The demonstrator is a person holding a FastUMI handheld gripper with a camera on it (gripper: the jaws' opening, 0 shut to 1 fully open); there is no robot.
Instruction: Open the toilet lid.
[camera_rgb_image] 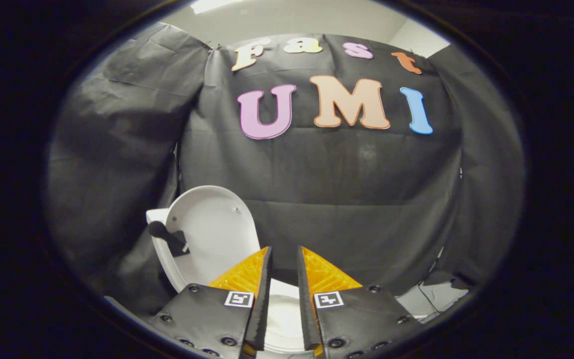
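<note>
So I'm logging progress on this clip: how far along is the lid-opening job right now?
It looks essentially done: the toilet lid stands raised, its inner face towards the camera, leaning back near the cistern. The bowl rim shows below, between the fingers. Nothing is in hand: the tool is nearly closed, with a narrow gap and nothing held, to the right of the lid and apparently apart from it. All that seems left is pulling away.

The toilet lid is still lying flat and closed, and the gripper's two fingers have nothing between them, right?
Not quite. The gripper view shows the toilet lid already raised, standing upright against the tank beyond the fingers, not lying flat and closed. The rest holds: the gripper grips nothing, its fingers a narrow gap apart, with the white toilet below showing through that gap.
</note>
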